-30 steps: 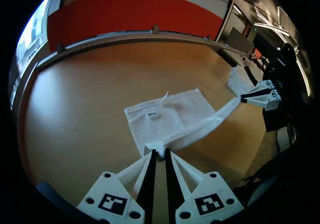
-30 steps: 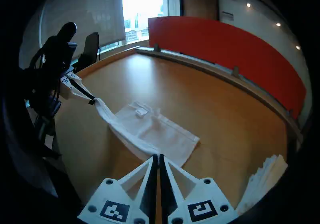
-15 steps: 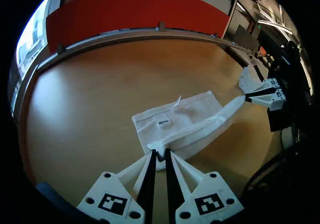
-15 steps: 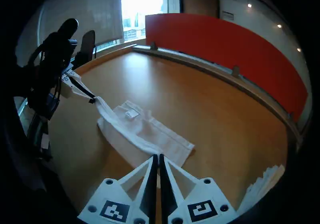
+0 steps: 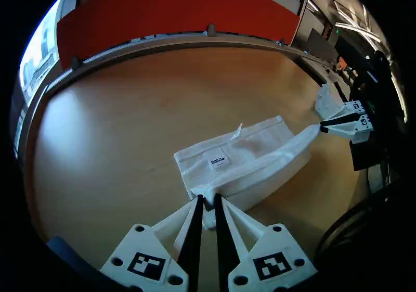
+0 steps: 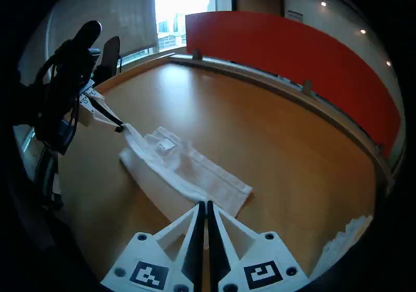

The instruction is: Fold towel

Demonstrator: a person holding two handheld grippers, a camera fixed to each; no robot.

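A white towel (image 5: 244,156) lies on the wooden table (image 5: 119,136), its near edge lifted and stretched between both grippers. At the bottom of the left gripper view, my left gripper (image 5: 207,202) is shut on one raised corner. The right gripper (image 5: 322,129) shows at the right of that view, shut on the other corner. In the right gripper view the towel (image 6: 187,167) runs from my right gripper (image 6: 204,206) up to the left gripper (image 6: 120,128), held by a person in dark clothing. A small label (image 6: 166,145) lies on the towel's upper face.
A red partition (image 5: 171,11) stands along the table's far edge. A stack of folded white towels (image 6: 346,237) sits near the right gripper, also seen as a white pile (image 5: 325,102). A dark chair (image 6: 110,58) and a bright window (image 6: 182,11) are behind the left hand.
Both grippers have carried the lifted edge forward over the flat part of the towel. The raised fold now covers more of it, and the label sits closer to the held edge.
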